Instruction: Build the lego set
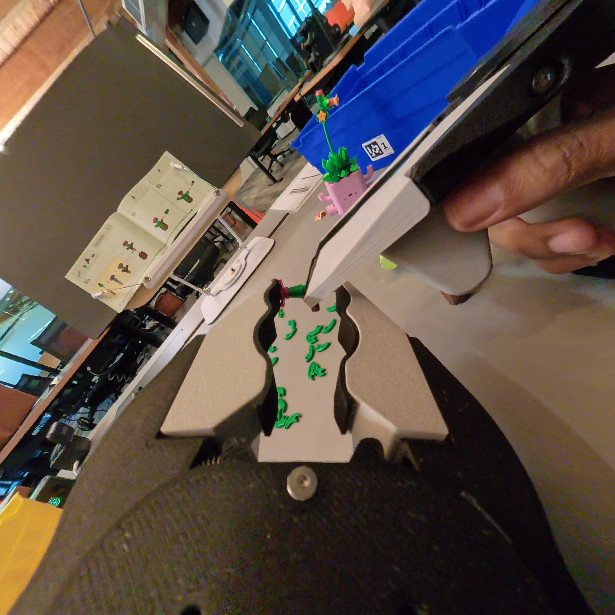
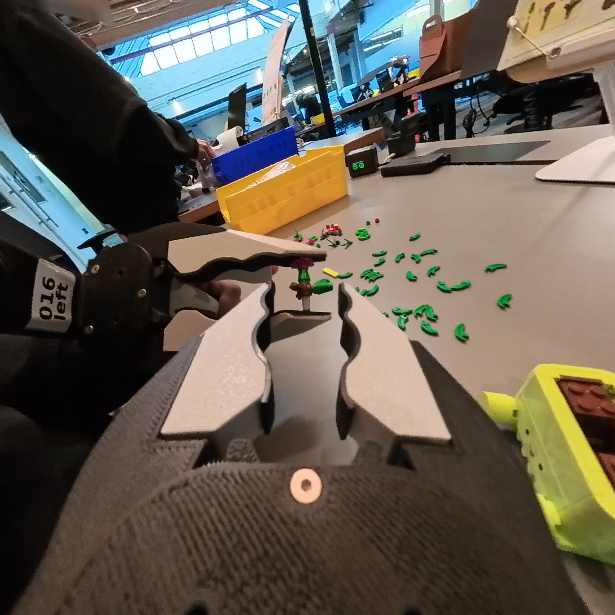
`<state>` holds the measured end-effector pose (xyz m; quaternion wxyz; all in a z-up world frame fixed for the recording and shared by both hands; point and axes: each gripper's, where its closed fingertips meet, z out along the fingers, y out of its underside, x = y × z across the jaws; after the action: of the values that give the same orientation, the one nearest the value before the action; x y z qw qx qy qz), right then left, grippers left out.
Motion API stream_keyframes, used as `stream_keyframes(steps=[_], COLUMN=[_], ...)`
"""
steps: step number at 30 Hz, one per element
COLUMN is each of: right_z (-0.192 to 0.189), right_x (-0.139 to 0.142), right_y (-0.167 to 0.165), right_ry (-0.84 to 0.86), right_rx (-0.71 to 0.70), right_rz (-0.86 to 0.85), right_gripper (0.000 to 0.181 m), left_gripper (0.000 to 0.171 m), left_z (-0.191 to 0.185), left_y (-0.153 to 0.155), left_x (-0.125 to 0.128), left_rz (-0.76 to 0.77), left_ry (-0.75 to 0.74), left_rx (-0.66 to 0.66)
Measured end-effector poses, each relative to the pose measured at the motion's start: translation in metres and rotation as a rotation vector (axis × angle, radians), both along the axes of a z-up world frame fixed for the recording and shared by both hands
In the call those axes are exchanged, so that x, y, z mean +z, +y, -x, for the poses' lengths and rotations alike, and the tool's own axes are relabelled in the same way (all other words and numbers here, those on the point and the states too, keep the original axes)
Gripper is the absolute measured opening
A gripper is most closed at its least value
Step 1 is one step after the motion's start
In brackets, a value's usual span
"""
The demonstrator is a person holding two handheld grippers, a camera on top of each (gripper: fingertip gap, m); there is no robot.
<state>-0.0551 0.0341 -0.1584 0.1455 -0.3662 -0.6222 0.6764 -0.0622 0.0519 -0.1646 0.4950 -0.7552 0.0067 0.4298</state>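
Between left jaws, seemingly clamped: flower stem (image 2: 303, 287)

Matt grey table (image 2: 466, 206), glossy plastic green leaf pieces (image 2: 429, 319), rough-textured black plastic tongs (image 2: 306, 291).

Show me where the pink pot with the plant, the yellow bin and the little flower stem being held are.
Pink pot (image 1: 346, 194): left wrist view, on its front face.
Yellow bin (image 2: 293, 196): right wrist view, on its long side wall.
Flower stem (image 2: 303, 284): right wrist view, on the brown middle piece, between the left gripper's (image 2: 314, 286) fingers.
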Motion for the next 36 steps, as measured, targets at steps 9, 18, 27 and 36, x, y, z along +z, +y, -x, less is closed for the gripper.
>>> stream_keyframes(steps=[9,18,27,36], right_z=[-0.005,-0.005,-0.006,-0.007], right_x=[0.006,0.009,0.012,0.013], right_y=[0.000,0.003,0.002,0.002], right_ry=[0.093,0.138,0.165,0.174], right_rx=[-0.009,-0.034,-0.038,-0.028], right_rz=[-0.049,-0.061,-0.067,-0.058], right_gripper=[0.024,0.025,0.022,0.022], left_gripper=[0.031,0.031,0.031,0.031], left_z=[-0.005,-0.005,-0.006,-0.007], left_y=[-0.003,-0.002,-0.001,-0.001], left_x=[0.008,0.009,0.010,0.011], left_rz=[-0.049,-0.071,-0.083,-0.105], left_ry=[-0.005,-0.026,-0.042,-0.062], left_rx=[-0.007,-0.009,-0.018,-0.025])
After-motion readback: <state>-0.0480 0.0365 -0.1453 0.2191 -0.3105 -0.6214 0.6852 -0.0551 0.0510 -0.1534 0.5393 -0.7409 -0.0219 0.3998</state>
